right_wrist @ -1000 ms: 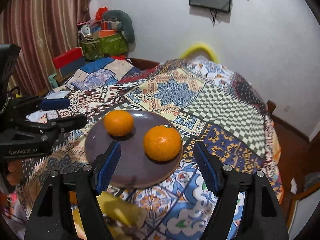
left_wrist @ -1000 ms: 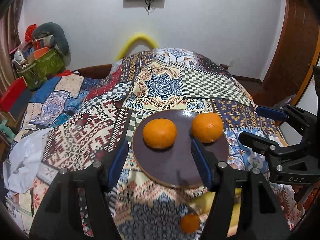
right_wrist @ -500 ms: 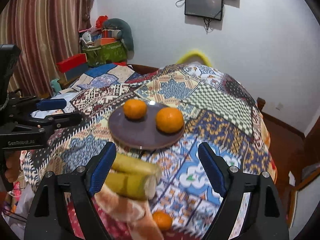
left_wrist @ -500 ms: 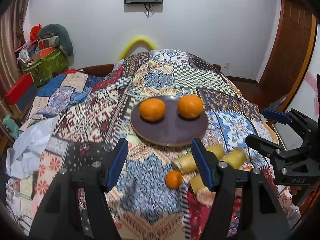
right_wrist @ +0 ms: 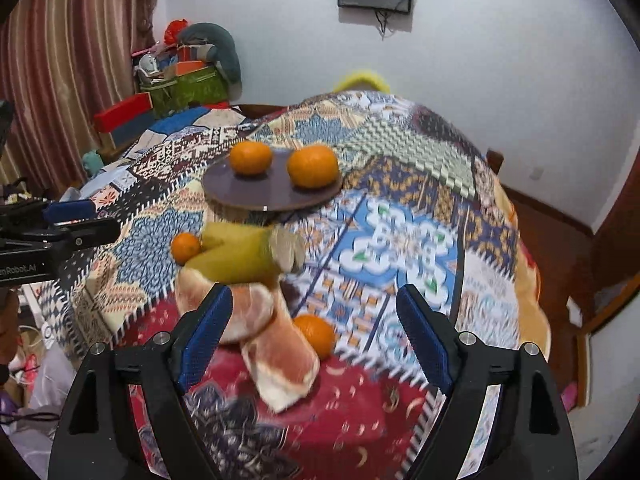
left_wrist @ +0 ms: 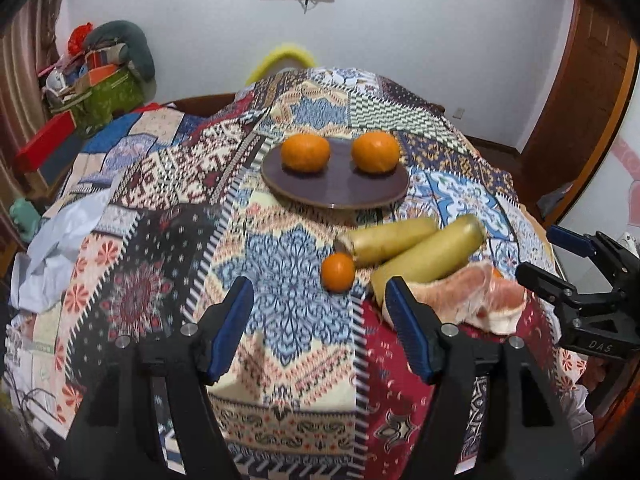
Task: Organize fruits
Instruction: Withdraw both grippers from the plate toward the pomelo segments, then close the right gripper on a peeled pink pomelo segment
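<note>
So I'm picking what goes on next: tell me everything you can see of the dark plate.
The plate is round, shallow and dark purplish-brown, with a smooth, slightly glossy face and a thin rim. It lies flat on the patchwork cloth, beyond the loose fruit. Two oranges sit on its far half, the left orange and the right orange, apart from each other. Its near half is bare. No gripper touches it.

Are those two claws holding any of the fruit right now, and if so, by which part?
Nothing is held. The left claw is opening with only cloth showing between its pads, and the right claw stands open above the pomelo pieces, not pressing on them.
</note>
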Motion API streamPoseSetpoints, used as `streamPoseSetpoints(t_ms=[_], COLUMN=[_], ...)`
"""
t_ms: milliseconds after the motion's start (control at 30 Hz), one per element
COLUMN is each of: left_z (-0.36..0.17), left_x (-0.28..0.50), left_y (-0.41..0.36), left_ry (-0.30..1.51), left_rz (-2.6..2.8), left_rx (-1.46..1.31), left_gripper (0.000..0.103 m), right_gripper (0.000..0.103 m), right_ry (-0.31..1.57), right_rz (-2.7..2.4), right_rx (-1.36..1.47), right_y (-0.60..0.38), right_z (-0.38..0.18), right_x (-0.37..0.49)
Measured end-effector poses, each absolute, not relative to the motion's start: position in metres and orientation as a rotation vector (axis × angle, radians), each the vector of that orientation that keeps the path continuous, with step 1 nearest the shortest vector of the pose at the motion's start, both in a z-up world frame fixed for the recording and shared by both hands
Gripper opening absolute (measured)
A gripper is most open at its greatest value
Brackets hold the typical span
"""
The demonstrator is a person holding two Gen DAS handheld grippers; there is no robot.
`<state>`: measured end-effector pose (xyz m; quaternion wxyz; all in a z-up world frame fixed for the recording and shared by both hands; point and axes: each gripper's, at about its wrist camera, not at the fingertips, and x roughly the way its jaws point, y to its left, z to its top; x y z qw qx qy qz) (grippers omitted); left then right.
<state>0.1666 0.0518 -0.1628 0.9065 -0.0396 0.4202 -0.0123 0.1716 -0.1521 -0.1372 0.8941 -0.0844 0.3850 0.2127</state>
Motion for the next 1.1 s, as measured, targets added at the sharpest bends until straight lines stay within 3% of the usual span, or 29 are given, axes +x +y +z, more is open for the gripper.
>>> streamPoseSetpoints(t_ms=[167, 233, 467, 633, 1033, 1100], left_z=[-0.172, -0.176, -0.185, -0.194, -0.216, -0.218], left_x=[0.158, 0.157, 0.162, 0.169, 0.190, 0.193], left_y=[0.047, 0.042, 0.014, -0.009, -0.041, -0.046], left_ry=[0.888, 0.895, 0.922, 0.959, 1.038, 1.043], left_rz=[-0.030, -0.034, -0.095, -0.133, -0.168, -0.157], left_rx=[-0.100, -0.094, -0.075, -0.048, -0.062, -0.043], left_gripper=[0.068, 0.068, 0.068, 0.069, 0.069, 0.076], right_gripper=[0.078, 0.066, 0.046, 0.024, 0.019, 0.019], right_ry=[0.853, 0.881, 0.939, 0.976, 0.928, 0.926], right_rz=[0.459, 0.475, 0.497, 0.536, 0.548, 0.545], right_rx=[-0.081, -0.068, -0.065, -0.026, -0.035, -0.033], right_y=[-0.166, -0.167, -0.166, -0.166, -0.173, -0.177], right_z=[-0.149, -0.154, -0.171, -0.182, -0.175, -0.175], right_x=[0.164, 0.162, 0.162, 0.163, 0.155, 0.155])
